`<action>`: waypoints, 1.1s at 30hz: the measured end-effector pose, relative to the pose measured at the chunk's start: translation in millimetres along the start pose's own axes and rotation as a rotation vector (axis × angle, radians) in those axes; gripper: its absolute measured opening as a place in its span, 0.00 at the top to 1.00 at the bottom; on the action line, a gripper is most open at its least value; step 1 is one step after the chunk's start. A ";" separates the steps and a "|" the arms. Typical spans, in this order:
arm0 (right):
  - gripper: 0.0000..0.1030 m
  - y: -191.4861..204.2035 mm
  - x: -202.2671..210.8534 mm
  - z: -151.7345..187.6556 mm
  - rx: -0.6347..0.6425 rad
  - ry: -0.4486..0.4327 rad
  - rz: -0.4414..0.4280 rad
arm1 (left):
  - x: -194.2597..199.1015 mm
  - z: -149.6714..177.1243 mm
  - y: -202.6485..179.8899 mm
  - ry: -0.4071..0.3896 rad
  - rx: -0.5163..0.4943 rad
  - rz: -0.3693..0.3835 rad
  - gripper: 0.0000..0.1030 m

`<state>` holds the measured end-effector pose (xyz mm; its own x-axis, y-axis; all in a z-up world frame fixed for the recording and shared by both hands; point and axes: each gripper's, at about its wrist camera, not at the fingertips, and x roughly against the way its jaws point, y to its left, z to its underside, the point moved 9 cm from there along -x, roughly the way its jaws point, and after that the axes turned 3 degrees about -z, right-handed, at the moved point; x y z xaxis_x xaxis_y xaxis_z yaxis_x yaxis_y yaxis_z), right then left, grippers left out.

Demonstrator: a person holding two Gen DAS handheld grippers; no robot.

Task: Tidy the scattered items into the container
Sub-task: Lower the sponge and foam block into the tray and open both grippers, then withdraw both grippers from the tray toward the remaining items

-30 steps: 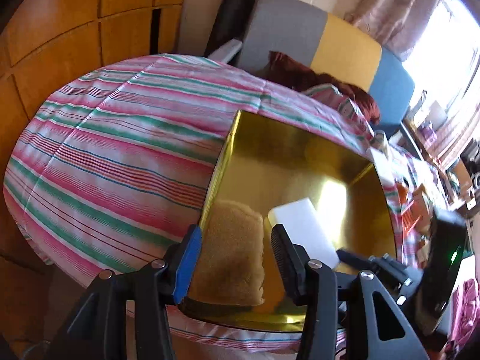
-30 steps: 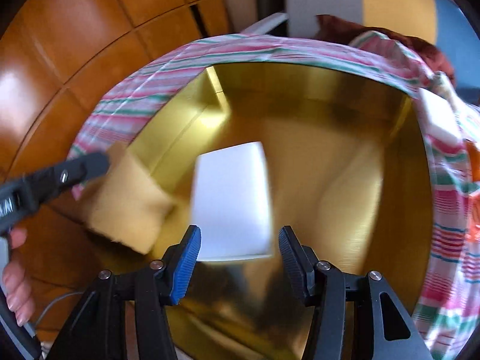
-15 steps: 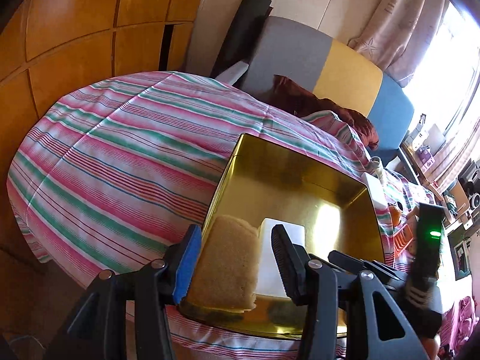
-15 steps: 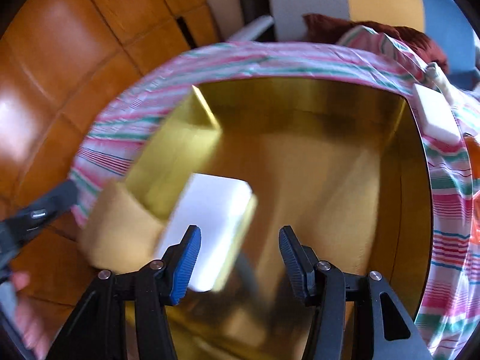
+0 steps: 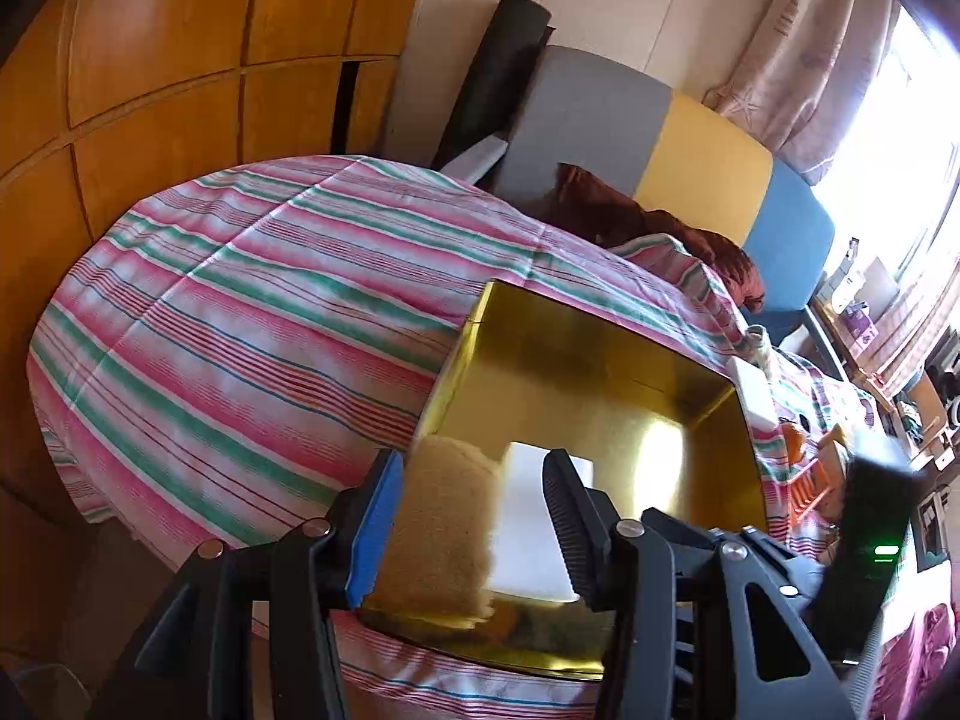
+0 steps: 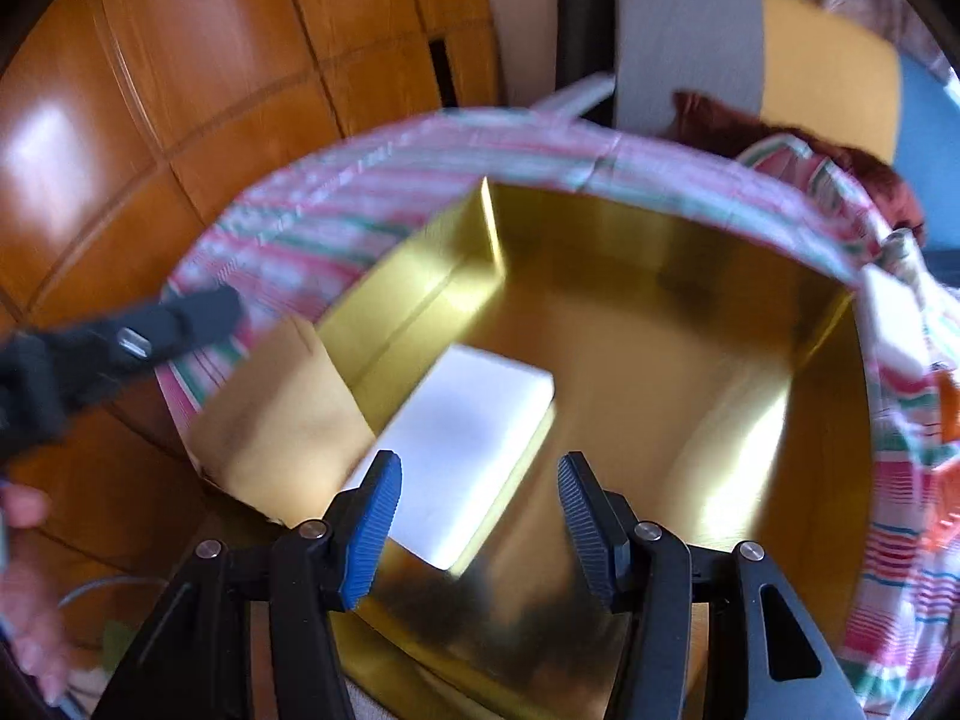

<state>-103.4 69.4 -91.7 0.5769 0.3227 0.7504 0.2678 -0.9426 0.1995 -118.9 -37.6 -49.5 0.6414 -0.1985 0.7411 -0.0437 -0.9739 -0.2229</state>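
White block (image 6: 468,450) in gold tray (image 6: 660,300) — blurred

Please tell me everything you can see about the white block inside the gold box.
The white block is a plain rectangular slab with flat faces and a matte, foam-like look, no print visible. It lies flat on the shiny floor of the gold box, near the left wall and the near edge, and is mirrored faintly in the metal. The tan sponge, held by the left gripper, stands just beside it; contact cannot be judged. The right gripper is above it, jaws opening, not touching.
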 end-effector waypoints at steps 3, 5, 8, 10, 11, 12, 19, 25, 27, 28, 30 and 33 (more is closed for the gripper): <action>0.25 -10.1 32.2 -6.9 -0.005 -0.107 0.042 | -1.4 6.3 -19.9 0.009 -0.033 0.024 0.52; 0.21 -21.6 54.0 -6.8 -0.028 -0.168 0.077 | -2.0 11.9 -36.0 0.013 -0.061 0.041 0.50; 0.21 -36.8 75.1 -4.9 -0.053 -0.214 0.116 | -0.7 18.4 -59.7 0.021 -0.074 0.092 0.48; 0.21 -50.4 86.8 -3.2 -0.068 -0.241 0.156 | 1.0 22.5 -75.6 0.023 -0.089 0.119 0.48; 0.21 -59.0 93.4 -0.9 -0.081 -0.253 0.174 | 2.8 24.0 -84.2 0.019 -0.101 0.130 0.48; 0.21 -67.2 99.7 1.6 -0.095 -0.264 0.189 | 4.2 25.4 -91.3 0.016 -0.114 0.138 0.47; 0.33 -130.0 144.9 34.6 -0.169 -0.334 0.334 | 14.2 41.7 -144.6 0.004 -0.206 0.214 0.47; 0.33 -188.8 170.9 81.4 -0.274 -0.326 0.444 | 12.0 67.6 -197.1 0.045 -0.313 0.297 0.44; 0.33 -205.9 178.1 95.3 -0.301 -0.326 0.479 | 8.2 78.0 -213.6 0.065 -0.356 0.308 0.44; 0.33 -214.9 181.3 102.0 -0.312 -0.324 0.503 | 7.9 82.8 -220.3 0.073 -0.373 0.314 0.44; 0.33 -231.9 187.5 114.2 -0.336 -0.324 0.543 | 7.6 92.7 -236.1 0.086 -0.416 0.323 0.44; 0.33 -259.9 196.0 130.1 -0.371 -0.326 0.610 | 7.9 104.5 -252.9 0.099 -0.461 0.342 0.44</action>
<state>40.5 388.8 -78.5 0.7518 -0.3060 0.5841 -0.4112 -0.9100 0.0524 -22.8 218.7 -53.5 0.4583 -0.4979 0.7362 -0.5792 -0.7956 -0.1774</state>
